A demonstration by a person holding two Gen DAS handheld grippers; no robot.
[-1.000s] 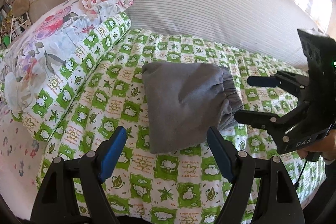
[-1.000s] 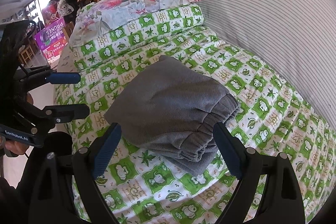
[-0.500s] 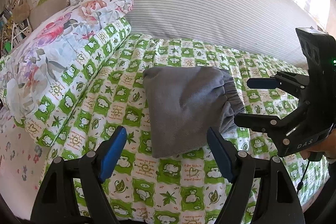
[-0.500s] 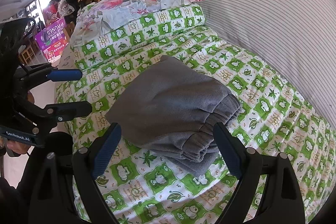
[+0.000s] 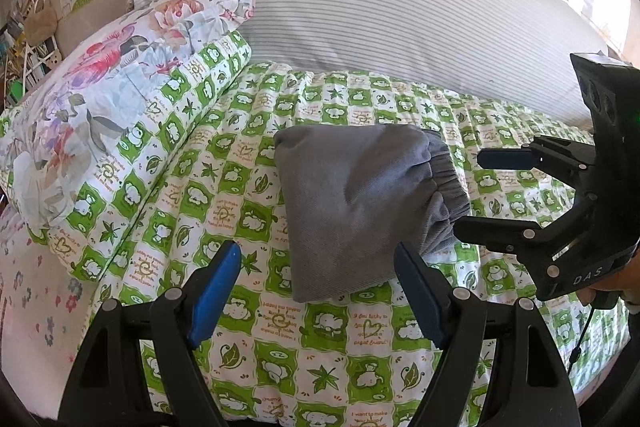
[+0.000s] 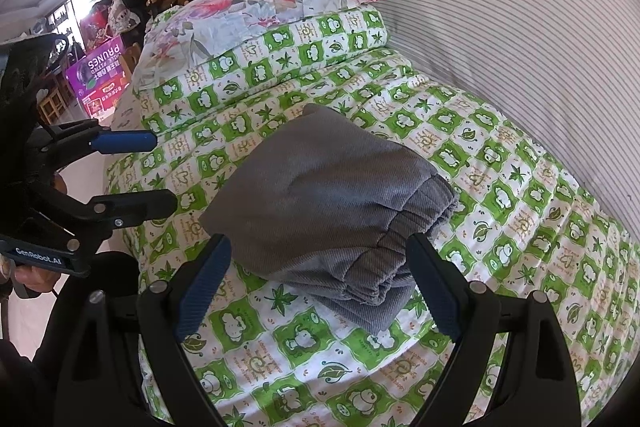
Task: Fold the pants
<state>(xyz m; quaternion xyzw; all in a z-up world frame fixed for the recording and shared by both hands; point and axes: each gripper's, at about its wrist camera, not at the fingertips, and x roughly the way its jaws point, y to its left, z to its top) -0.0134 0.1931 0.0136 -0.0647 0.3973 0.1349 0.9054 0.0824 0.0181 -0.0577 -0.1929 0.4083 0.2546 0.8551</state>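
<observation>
One pair of grey pants [image 5: 360, 203] lies folded into a compact bundle on the bed, on a green-and-white checked quilt [image 5: 248, 187]; we see its elastic waistband [image 6: 416, 223] at the bundle's right end and several stacked layers along the near edge. Both tongs are held just short of the bundle without touching it. We see the left tongs [image 5: 318, 291] at the bundle's near-left side, jaws spread wide with nothing between the blue pads. The right tongs [image 6: 320, 285] stand by the waistband end, likewise wide apart and holding nothing. Each appears in the other's view, gripped from below by a hand [image 5: 600, 293]. To the left of the pants a floral pillow [image 5: 120, 79] rests on a matching checked pillow [image 5: 168, 147]. Behind, a large striped cushion [image 5: 380, 7] borders the quilt.
</observation>
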